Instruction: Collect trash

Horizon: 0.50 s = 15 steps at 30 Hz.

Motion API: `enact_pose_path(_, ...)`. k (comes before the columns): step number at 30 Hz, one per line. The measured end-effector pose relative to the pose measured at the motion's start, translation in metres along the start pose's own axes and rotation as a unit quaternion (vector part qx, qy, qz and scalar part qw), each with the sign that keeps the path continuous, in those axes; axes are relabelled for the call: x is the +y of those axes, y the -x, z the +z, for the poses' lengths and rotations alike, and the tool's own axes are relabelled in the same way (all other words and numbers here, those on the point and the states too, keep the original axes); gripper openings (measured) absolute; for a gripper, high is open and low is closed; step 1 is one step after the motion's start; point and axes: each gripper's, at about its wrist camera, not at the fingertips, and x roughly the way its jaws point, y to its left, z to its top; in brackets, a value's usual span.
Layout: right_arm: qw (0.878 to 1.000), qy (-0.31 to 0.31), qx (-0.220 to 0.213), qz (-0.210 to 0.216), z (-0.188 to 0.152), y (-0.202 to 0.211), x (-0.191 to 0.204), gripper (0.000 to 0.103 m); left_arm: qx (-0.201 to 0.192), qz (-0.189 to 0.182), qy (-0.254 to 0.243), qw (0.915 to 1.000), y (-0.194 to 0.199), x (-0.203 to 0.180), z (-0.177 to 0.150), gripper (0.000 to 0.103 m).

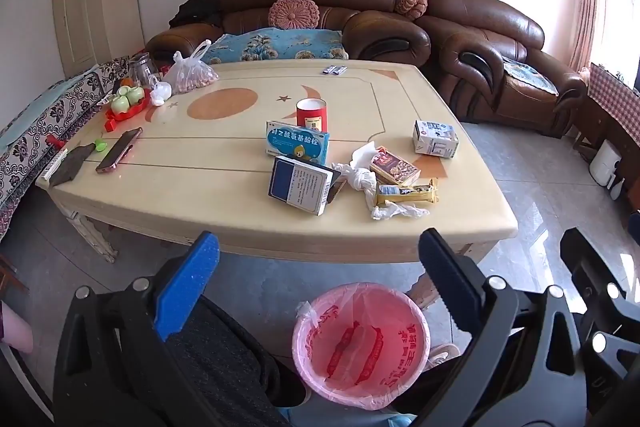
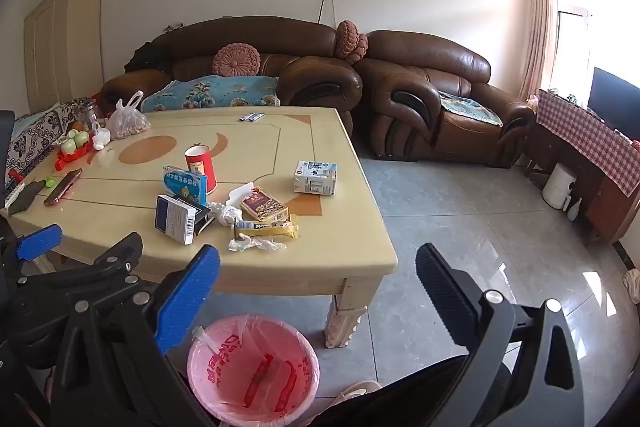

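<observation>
Trash lies on the near right part of the cream table (image 1: pixel 224 223) (image 2: pixel 120 235): a blue-white box (image 1: pixel 302 183) (image 2: pixel 176 218), a blue medicine box (image 1: pixel 298 143) (image 2: pixel 185 182), a red paper cup (image 1: pixel 312 114) (image 2: pixel 201 163), crumpled tissue (image 1: pixel 362 179) (image 2: pixel 229 214), a brown packet (image 1: pixel 395 167) (image 2: pixel 264 209), a yellow wrapper (image 1: pixel 406 191) (image 2: pixel 267 227), a milk carton (image 1: pixel 435 138) (image 2: pixel 315 177). A pink-lined bin (image 1: pixel 360 345) (image 2: pixel 254 369) stands on the floor before the table. My left gripper (image 1: pixel 320 279) and right gripper (image 2: pixel 318 287) are open, empty, above the bin, short of the table.
A phone (image 1: pixel 119 149) (image 2: pixel 63 187), a red tray of green cups (image 1: pixel 128 103), a bag of nuts (image 1: pixel 192 77) and a glass jug (image 1: pixel 142 69) sit on the table's left. Brown sofas (image 1: pixel 500 67) (image 2: pixel 432 95) stand behind. A cabinet with checked cloth (image 2: pixel 588 147) is at the right.
</observation>
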Motion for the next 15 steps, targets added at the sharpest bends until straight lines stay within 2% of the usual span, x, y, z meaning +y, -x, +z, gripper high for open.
enact_pose_path(3,1.0,0.0,-0.003,0.0,-0.0002,0.001,-0.0005,0.096,-0.007,0.01,-0.008,0.9999,0.0016,-0.0047,0.0029,0.098)
enact_pose_path(15,1.0,-0.001,-0.001,0.004,0.0021,0.01,0.0047,0.096,-0.011,0.007,-0.007,0.9999,0.0023,-0.0028,0.0043,0.098)
